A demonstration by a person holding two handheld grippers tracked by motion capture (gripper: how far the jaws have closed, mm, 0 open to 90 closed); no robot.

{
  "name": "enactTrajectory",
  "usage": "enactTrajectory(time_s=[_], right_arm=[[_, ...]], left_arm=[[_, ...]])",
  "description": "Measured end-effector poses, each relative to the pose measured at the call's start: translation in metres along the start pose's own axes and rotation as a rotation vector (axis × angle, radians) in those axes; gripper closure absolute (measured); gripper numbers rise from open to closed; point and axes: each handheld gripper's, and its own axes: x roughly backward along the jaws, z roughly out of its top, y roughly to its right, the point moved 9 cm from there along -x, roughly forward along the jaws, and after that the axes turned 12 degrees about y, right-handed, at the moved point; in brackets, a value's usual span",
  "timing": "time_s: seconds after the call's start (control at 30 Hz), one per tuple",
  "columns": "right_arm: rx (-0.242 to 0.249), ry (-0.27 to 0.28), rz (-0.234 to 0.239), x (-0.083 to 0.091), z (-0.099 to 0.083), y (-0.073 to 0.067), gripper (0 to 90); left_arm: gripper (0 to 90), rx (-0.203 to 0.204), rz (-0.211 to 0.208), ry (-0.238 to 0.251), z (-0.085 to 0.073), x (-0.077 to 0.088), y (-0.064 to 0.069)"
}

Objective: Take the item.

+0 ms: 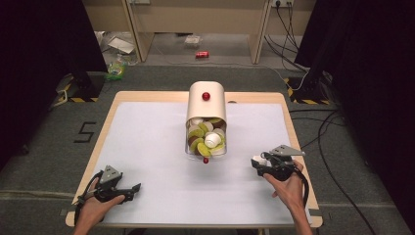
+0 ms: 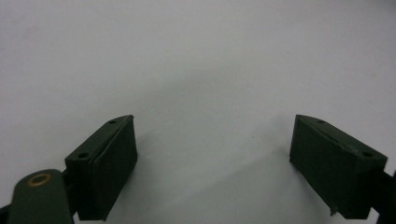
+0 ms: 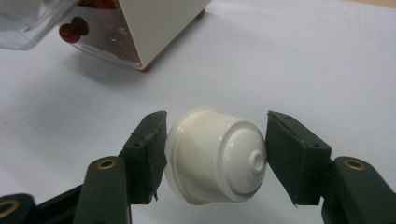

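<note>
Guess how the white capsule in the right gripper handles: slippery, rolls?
The capsule looks like glossy, tapered plastic, so it may slip out of the right gripper. Probably light and stiff. If set down sideways, its round body would likely roll in a curve.

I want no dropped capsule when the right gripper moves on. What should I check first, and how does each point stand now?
1. White plastic coffee capsule sits between the right gripper jaws, rim against one, base against the other: ok.
2. Hold firm enough to carry: cannot tell.
3. Left gripper open, nothing between its jaws: ok.
4. Left gripper apart from the cream capsule dispenser with a clear drawer: ok.
5. Drawer pulled out, capsules showing: ok.
6. White table mat bare between right gripper and dispenser: ok.
</note>
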Motion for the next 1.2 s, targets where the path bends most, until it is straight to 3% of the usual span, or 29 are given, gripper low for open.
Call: enactTrajectory(time_s=[0.63,1.2], right_arm=[[-0.003,-0.062,-0.012,-0.012,-0.021,0.006,40.6],[0.016,-0.056,0.006,-0.015,-0.023,0.003,39.7]], left_arm=[[14.2,0.001,0.0,0.0,0.0,0.0,0.0],[14.2,0.001,0.0,0.0,0.0,0.0,0.0]])
